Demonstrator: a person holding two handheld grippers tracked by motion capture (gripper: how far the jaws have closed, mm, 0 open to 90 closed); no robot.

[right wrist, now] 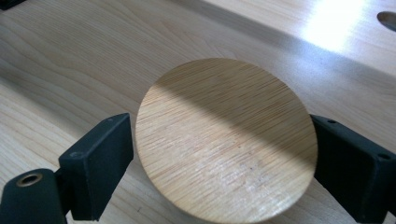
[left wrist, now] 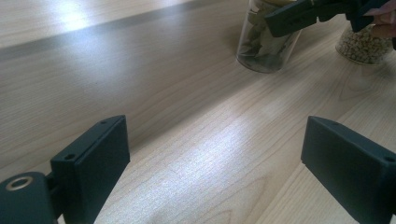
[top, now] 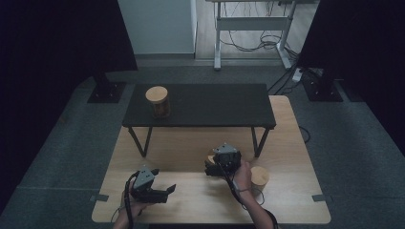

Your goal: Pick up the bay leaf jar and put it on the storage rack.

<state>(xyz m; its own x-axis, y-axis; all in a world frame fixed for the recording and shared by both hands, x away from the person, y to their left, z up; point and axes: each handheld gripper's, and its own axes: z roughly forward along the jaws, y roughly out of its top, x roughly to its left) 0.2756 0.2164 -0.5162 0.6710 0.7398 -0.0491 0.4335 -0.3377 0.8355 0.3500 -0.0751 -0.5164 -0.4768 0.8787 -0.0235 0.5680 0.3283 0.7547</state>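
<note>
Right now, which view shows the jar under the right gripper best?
The left gripper view: the jar shows its glass side and dark contents, the right gripper's jaws at its top. The right gripper view gives its wooden lid between the jaws; the high view mostly hides it.

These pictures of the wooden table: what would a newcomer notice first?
First, the right tool with its jaws on both sides of a jar's round bamboo lid at the table's near middle. Next, another lidded glass jar standing alone on the black shelf at the back. The left tool waits open above the bare wooden table.
</note>
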